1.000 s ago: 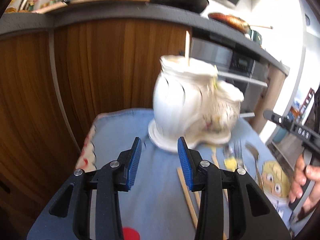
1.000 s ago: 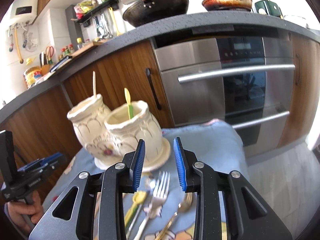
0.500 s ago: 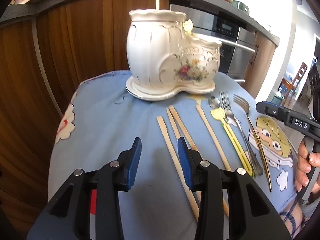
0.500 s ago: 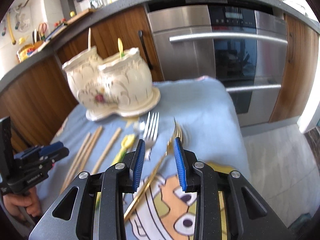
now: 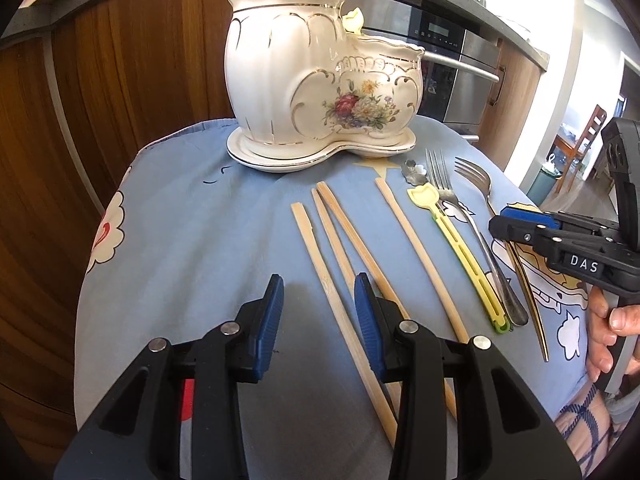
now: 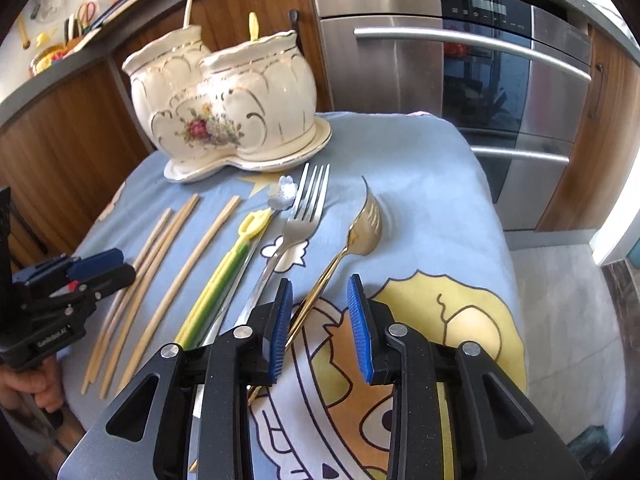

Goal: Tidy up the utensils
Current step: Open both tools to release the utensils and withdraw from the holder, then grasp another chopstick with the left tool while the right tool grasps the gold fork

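A white floral two-pot ceramic holder (image 5: 320, 84) (image 6: 224, 100) stands at the far side of a blue cloth-covered table (image 5: 192, 240). One chopstick and one yellow utensil stand in it. Several bamboo chopsticks (image 5: 340, 264) (image 6: 160, 264), a yellow utensil (image 5: 460, 252) (image 6: 224, 280), a silver fork (image 5: 460, 216) (image 6: 296, 220) and a gold fork (image 6: 352, 240) lie in front. My left gripper (image 5: 318, 312) is open above the left chopsticks. My right gripper (image 6: 318, 320) is open over the gold fork's handle.
Wooden cabinet fronts (image 5: 120, 60) and a steel oven (image 6: 460, 80) stand behind the table. A small silver flower-shaped utensil (image 6: 282, 194) lies by the holder's base. The cloth has a cartoon print (image 6: 440, 340) at the right near side.
Both grippers have tilted down and pulled back from the holder toward the utensils. The left now hovers over the chopsticks, the right over the gold fork's handle. Both stay open.
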Demonstrator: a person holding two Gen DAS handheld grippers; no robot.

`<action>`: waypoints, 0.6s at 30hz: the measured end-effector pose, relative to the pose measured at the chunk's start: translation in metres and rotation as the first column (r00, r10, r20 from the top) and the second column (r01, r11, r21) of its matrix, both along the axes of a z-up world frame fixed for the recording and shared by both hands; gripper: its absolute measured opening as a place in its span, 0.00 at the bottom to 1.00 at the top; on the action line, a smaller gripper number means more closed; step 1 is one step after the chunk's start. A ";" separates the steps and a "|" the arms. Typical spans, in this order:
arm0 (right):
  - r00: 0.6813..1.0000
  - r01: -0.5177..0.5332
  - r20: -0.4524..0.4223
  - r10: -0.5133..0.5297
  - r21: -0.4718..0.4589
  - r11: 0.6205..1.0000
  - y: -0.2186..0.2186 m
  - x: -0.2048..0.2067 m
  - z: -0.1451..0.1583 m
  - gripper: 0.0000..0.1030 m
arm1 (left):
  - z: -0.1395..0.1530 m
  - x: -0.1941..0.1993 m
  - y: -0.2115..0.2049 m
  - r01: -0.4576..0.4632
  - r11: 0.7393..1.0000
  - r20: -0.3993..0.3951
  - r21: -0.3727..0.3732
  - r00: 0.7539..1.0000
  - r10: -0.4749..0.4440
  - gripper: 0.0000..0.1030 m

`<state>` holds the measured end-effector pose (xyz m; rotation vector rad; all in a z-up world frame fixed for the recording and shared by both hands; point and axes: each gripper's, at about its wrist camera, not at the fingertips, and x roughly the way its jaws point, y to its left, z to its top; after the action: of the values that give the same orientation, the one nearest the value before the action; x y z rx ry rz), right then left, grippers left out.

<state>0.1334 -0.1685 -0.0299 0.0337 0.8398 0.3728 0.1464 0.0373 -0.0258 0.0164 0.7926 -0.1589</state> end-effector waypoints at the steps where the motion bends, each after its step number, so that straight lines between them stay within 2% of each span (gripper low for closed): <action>1: 1.000 -0.004 -0.001 0.004 -0.005 1.000 0.001 0.000 0.000 0.27 | 0.000 0.000 0.000 0.002 1.000 0.001 -0.001 1.000 -0.002 0.31; 2: 1.000 -0.009 0.000 0.009 -0.008 1.000 0.002 0.000 0.000 0.24 | 0.000 0.000 -0.001 0.004 1.000 0.001 -0.003 1.000 -0.004 0.29; 3: 1.000 -0.016 0.000 0.016 -0.006 1.000 0.002 -0.001 0.000 0.22 | -0.001 0.000 0.000 0.001 1.000 -0.005 0.000 1.000 -0.002 0.23; 9: 0.998 -0.062 -0.009 0.062 -0.003 0.998 0.000 -0.001 0.000 0.19 | -0.003 0.000 0.002 0.009 1.000 -0.016 -0.002 1.000 -0.009 0.19; 18: 0.980 -0.152 -0.134 0.144 -0.046 0.987 -0.024 0.013 0.007 0.14 | 0.002 0.004 0.005 0.091 0.993 -0.061 0.074 0.994 -0.086 0.12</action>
<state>0.1463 -0.1926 -0.0225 -0.0573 0.9849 0.4908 0.1501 0.0420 -0.0242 0.1202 0.8556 -0.2139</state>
